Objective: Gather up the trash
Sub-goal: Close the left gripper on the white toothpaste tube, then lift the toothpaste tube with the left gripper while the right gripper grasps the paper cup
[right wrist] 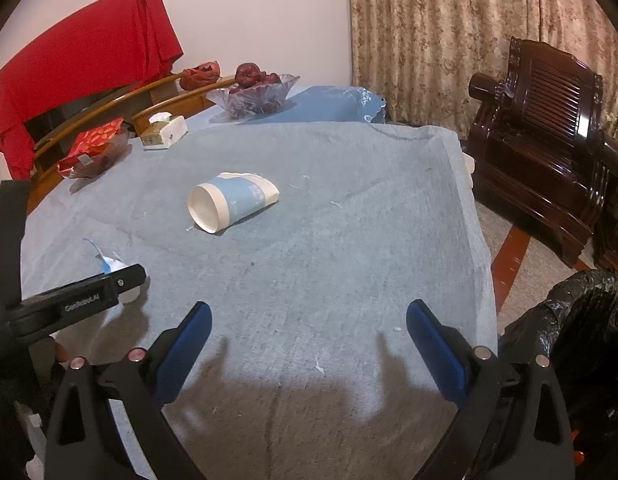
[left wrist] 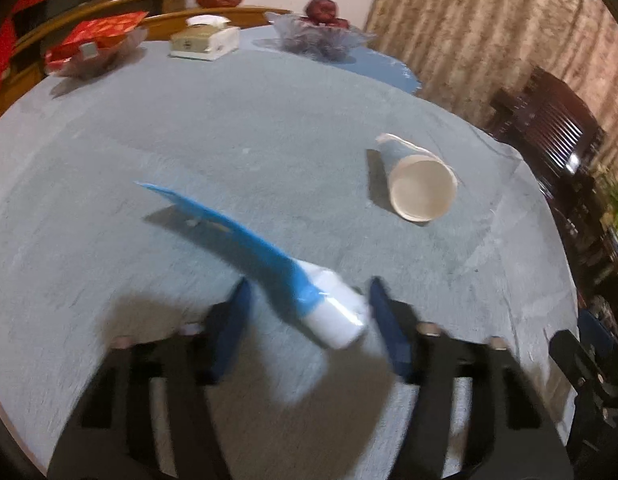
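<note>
A grey-blue cloth (right wrist: 329, 248) covers the worktop. At its far edge stand a glass fruit bowl (right wrist: 255, 94) holding dark red fruit, a tissue box (right wrist: 165, 132), and a red-wrapped dish (right wrist: 95, 150). A dark wooden armchair (right wrist: 549, 136) stands before patterned curtains (right wrist: 429, 32).

Beige patterned curtains (right wrist: 449, 40) hang beside a pale wall (right wrist: 261, 12); a dark wooden armchair (right wrist: 545, 128) stands nearby.

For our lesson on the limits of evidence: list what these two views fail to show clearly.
- Left wrist view: motion blur hides whether the left hand-held gripper pads press the blue-and-white tube.
- Right wrist view: the left gripper's arm covers most of that tube.
- Right wrist view: the black bag is cut off by the edge.
- Both views: the paper cup's printing is too small to read.
</note>
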The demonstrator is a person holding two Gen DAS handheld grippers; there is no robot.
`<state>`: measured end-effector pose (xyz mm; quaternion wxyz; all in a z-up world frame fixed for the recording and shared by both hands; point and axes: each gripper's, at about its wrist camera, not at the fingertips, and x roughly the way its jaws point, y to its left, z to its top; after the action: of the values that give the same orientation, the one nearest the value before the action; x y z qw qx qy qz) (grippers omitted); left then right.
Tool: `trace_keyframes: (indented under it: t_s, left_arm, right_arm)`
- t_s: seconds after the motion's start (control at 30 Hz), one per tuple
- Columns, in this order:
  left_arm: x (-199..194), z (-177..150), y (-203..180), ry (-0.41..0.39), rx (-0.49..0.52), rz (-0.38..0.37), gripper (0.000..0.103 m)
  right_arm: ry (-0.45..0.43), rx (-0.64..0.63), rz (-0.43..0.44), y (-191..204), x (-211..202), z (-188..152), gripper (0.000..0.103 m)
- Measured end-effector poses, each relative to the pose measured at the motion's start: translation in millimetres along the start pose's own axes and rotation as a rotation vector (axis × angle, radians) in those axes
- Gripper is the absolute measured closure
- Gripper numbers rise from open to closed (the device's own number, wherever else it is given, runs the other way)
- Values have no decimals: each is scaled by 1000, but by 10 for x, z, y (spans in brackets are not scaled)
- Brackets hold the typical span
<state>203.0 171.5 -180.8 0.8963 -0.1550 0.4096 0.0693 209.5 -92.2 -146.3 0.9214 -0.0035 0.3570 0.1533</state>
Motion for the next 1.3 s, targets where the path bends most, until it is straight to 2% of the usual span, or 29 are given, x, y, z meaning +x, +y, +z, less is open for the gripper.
trace_keyframes:
  t_s: [0.03, 0.2, 0.3, 0.4, 0.5, 0.6, 0.63, 0.7, 0.73, 0.87, 0.93, 1.0, 1.07, 1.17, 1.3]
  left_arm:
    - [11, 5, -7, 0, 8, -5, 61]
    - [-11, 16, -28, -19, 28, -37, 64]
    - [-92, -9, -126, -42, 87, -64, 66]
    - [-139, -64, -236, -29, 168, -103, 67]
    - [-102, -103, -218, 3, 176, -117, 67]
    - [-55, -104, -150, 26, 139, -136, 65]
    - [-54, -95, -140, 26, 131, -136, 64]
    - [-39, -64, -137, 28, 123, -131, 54]
    - [-29, -45, -128, 29, 112, -118, 44]
    - [10, 10, -71, 39, 66, -104, 37]
    - [37, 53, -20, 43, 42, -106, 37]
    - [51, 78, 4, 45, 31, -104, 41]
    - [76, 93, 4, 49, 37, -106, 70]
    - [100, 119, -25, 51, 48, -133, 78]
    - [77, 126, -66, 29, 61, -141, 79]
  right_arm:
    - [1, 2, -1, -7, 2, 1, 7]
    - [5, 4, -2, -20, 13, -10, 7]
    - [4, 2, 1, -15, 16, -9, 7]
    - [7, 0, 1, -4, 35, -1, 7]
    - [10, 3, 2, -5, 52, 4, 7]
    - [15, -2, 2, 4, 61, 0, 7]
    - [15, -4, 2, 12, 65, 3, 7]
    - [16, -6, 2, 15, 72, 8, 7]
    - [17, -5, 3, 13, 76, 10, 7]
    - [17, -5, 2, 13, 77, 10, 7]
    - [17, -6, 3, 14, 77, 10, 7]
    - [18, -6, 2, 18, 85, 16, 7]
    - [22, -5, 3, 15, 102, 18, 7]
    - [24, -6, 4, 17, 127, 30, 7]
    - [21, -6, 6, 30, 146, 52, 7]
